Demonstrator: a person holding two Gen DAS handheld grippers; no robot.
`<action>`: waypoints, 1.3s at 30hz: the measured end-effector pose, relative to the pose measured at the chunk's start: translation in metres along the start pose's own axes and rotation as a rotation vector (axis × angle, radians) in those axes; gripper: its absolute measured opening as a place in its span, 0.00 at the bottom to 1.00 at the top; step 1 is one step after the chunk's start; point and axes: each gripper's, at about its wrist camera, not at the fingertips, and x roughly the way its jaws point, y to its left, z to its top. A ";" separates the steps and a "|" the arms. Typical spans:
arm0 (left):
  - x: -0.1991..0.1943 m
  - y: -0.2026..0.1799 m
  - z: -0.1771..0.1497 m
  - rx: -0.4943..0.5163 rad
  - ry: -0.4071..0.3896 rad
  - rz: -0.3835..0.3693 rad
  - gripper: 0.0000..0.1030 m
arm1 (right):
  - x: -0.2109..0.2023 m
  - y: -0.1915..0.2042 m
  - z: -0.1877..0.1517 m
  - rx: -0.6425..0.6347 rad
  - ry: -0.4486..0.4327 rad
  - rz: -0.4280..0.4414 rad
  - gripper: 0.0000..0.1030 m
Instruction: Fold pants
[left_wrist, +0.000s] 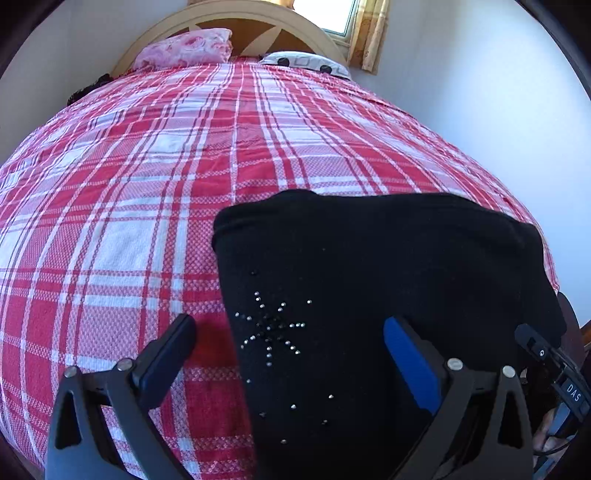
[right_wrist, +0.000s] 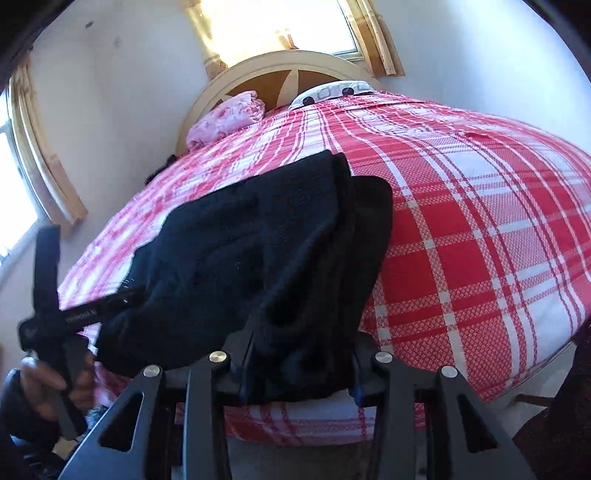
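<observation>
Bed: plaid bedspread (left_wrist: 147, 206) bearing black pants (left_wrist: 369, 280).
Left gripper (left_wrist: 291, 343): jaws apart, straddling the pants' edge.
Right gripper (right_wrist: 299, 373): clamped on the pants.

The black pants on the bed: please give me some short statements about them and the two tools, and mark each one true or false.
1. The black pants lie on a red and white checked bedspread. True.
2. The left tool is shut on the pants. False: its fingers stand wide apart, one over the bedspread and one over the pants.
3. The pants carry a star pattern of small shiny studs. True.
4. The right tool has nothing between its fingers. False: a bunch of the black fabric sits between them.
5. Both pillows at the headboard are pink. False: one pillow is pink, the other is white with dark marks.
</observation>
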 end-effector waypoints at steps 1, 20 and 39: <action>0.000 0.000 0.001 -0.003 0.009 0.005 1.00 | 0.000 -0.005 -0.001 0.036 0.000 0.017 0.39; -0.005 0.008 -0.003 -0.118 0.045 -0.159 0.47 | 0.001 -0.009 -0.003 0.138 0.013 0.025 0.43; -0.031 0.012 0.006 -0.076 -0.061 -0.163 0.16 | -0.019 0.033 0.017 -0.079 -0.005 -0.075 0.36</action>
